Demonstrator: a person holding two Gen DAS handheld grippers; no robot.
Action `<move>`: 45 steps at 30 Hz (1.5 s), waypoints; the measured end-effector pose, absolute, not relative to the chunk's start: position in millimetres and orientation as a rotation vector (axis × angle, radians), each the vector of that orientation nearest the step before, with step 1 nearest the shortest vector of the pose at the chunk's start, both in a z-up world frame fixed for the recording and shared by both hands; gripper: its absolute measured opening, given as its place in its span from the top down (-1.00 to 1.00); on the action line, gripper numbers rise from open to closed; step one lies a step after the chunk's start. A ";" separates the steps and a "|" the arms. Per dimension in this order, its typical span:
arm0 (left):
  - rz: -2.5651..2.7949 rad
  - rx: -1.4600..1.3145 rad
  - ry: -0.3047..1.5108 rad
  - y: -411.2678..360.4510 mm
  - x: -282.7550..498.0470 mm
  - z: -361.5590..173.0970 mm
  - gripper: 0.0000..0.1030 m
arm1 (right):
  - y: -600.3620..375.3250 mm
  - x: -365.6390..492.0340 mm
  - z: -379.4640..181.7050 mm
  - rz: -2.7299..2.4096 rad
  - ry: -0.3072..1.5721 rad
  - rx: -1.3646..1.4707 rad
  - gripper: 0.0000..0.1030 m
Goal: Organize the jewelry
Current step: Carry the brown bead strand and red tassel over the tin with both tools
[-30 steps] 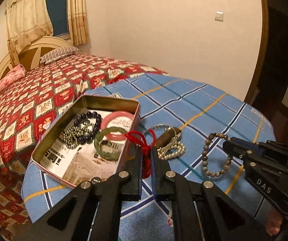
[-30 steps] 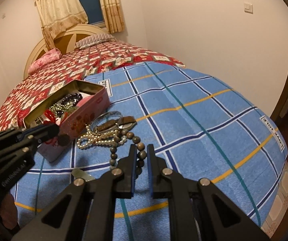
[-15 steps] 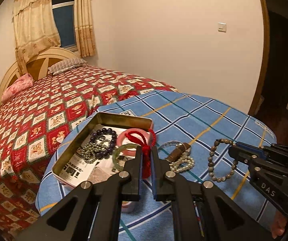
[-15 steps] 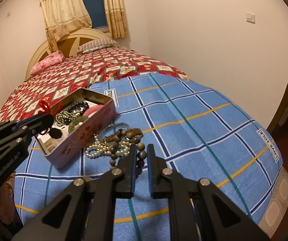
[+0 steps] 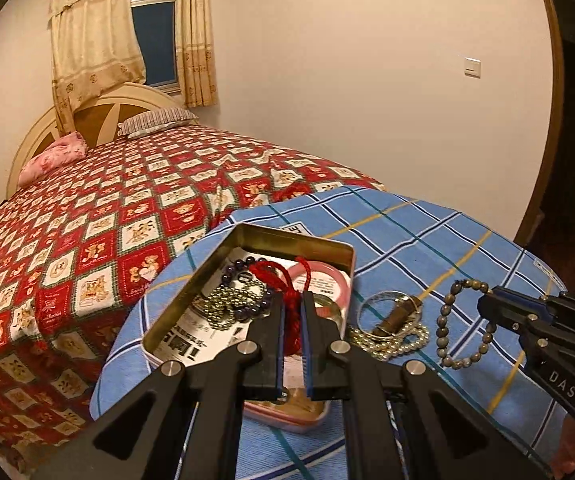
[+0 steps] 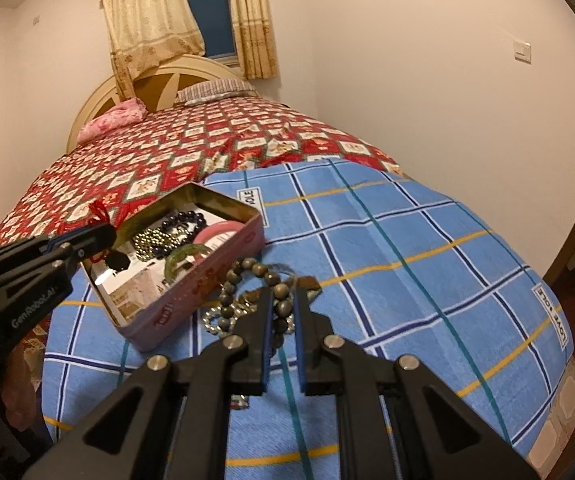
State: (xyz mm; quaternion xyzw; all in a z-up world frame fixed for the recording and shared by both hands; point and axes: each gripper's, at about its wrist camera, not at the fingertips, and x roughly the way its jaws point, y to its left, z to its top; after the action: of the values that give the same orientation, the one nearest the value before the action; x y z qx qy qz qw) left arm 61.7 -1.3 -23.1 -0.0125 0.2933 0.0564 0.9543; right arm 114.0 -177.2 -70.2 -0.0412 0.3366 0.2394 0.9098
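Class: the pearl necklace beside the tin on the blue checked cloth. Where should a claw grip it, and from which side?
Grip the pearl necklace at its outer loop, coming straight down from above. It lies flat and bunched, its strand thin. The side away from the tin seems clearest, since a brown pendant and a silver bangle overlap the rest.

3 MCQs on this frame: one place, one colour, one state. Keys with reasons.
1. Where is the pink bangle?
A. inside the tin box
B. on the blue checked cloth
C. on the bed

2. What colour is the cord in the left gripper?
A. green
B. red
C. white

3. What is the right gripper doing?
A. wide open and empty
B. shut on the grey-brown bead bracelet
C. shut on the pearl strand

Answers:
1 A, it lies within the tin's walls.
2 B, the red knotted cord sits between the gripper's fingers.
3 B, beads sit between its fingers, and the pearl strand lies on the cloth.
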 end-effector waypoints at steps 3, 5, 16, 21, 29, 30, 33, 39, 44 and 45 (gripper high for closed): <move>0.126 -0.028 0.586 7.1 61.8 -20.5 0.89 | -168.9 117.3 -64.8 0.512 0.682 -0.087 0.77; 0.137 -0.027 0.583 12.6 63.6 -19.7 0.89 | -163.4 117.5 -61.3 0.523 0.674 -0.094 0.77; 0.190 -0.031 0.593 41.0 79.2 -25.1 0.89 | -128.4 126.7 -47.9 0.585 0.639 -0.110 0.77; 0.196 -0.029 0.608 47.9 87.0 -29.5 0.89 | -108.4 131.5 -42.7 0.621 0.626 -0.125 0.77; 0.201 -0.023 0.615 52.8 94.5 -32.4 0.89 | -86.2 137.4 -40.8 0.654 0.623 -0.142 0.77; 0.201 -0.025 0.620 54.2 96.3 -33.5 0.89 | -82.8 138.4 -41.1 0.657 0.624 -0.146 0.77; 0.199 -0.033 0.633 59.0 101.5 -36.1 0.89 | -75.5 142.7 -43.6 0.660 0.628 -0.156 0.77; 0.196 -0.029 0.639 62.2 107.0 -39.9 0.89 | -68.6 149.7 -52.6 0.664 0.653 -0.160 0.77; 0.197 -0.029 0.652 63.8 111.9 -46.5 0.89 | -62.8 153.9 -63.2 0.661 0.678 -0.172 0.77; 0.197 -0.028 0.655 64.7 112.9 -48.2 0.89 | -62.1 155.0 -65.2 0.659 0.684 -0.175 0.77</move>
State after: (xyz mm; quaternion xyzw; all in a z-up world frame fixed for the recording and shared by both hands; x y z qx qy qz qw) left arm 112.9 64.7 -48.1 -0.0140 0.3213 0.0967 0.9419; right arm 155.0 -62.1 -65.2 -0.0841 0.3288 0.3171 0.8856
